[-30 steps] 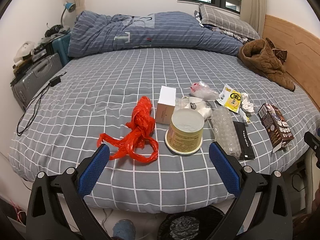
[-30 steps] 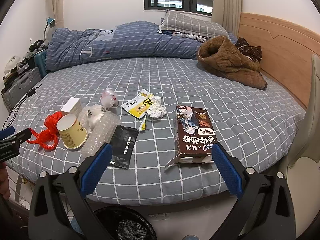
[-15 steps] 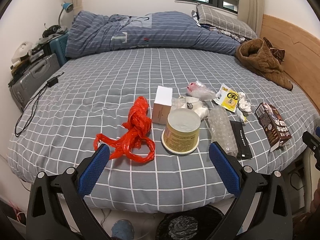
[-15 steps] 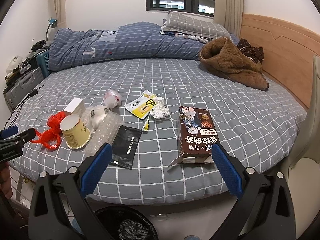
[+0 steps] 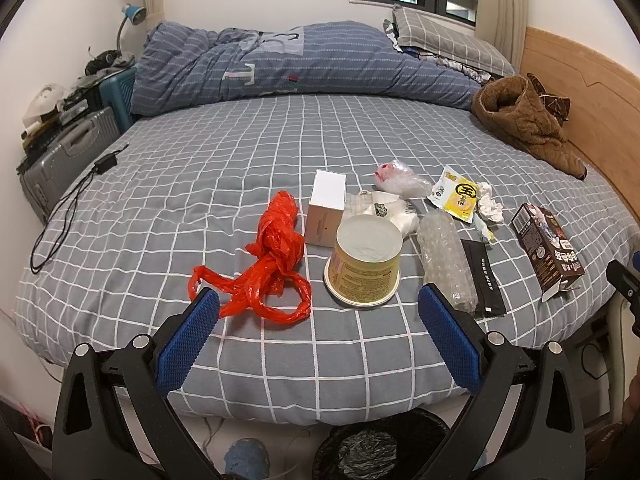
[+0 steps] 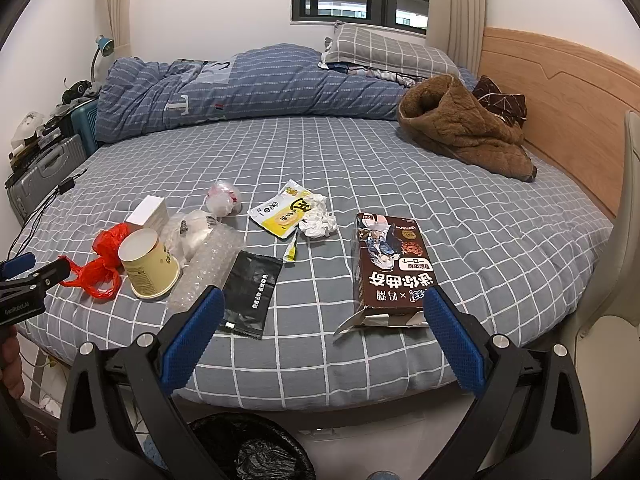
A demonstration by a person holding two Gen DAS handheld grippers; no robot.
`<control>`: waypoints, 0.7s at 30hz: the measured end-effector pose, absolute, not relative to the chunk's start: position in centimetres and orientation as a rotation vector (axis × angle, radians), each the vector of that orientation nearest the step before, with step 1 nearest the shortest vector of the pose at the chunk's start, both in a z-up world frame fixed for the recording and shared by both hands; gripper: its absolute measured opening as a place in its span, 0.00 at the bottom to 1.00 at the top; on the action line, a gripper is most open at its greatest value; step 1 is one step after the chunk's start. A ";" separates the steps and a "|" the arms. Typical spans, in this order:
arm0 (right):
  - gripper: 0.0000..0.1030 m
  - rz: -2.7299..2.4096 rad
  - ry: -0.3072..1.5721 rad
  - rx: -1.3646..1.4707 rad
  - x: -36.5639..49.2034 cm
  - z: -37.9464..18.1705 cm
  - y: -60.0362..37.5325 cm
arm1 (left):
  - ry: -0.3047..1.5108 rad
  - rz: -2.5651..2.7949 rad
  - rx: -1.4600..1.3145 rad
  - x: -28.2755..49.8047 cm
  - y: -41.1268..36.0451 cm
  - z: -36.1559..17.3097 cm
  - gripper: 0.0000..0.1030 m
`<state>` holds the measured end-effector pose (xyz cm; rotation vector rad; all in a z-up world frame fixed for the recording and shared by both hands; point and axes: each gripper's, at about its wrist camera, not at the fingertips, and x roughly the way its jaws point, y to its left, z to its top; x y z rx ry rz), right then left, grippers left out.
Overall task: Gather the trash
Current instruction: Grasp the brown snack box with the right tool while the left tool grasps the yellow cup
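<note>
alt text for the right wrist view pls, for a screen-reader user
The open right gripper hovers at the edge of a grey checked bed, with a brown snack box between its blue fingers. Left of it lie a black packet, bubble wrap, a yellow paper cup and a red plastic bag; a black-lined bin sits below.

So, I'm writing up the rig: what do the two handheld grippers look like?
Both match: the left gripper and right gripper have black angular frames with triangular cutouts, silver bolts, and fingers faced in blue textured pads. White lettering marks the left gripper's side.
</note>
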<state>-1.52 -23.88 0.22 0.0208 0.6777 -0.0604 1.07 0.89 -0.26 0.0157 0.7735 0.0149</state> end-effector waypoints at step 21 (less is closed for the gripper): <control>0.93 -0.144 0.757 0.035 3.5 -2.5 -27.8 | 0.801 -0.038 0.036 3.8 -0.3 -2.7 0.94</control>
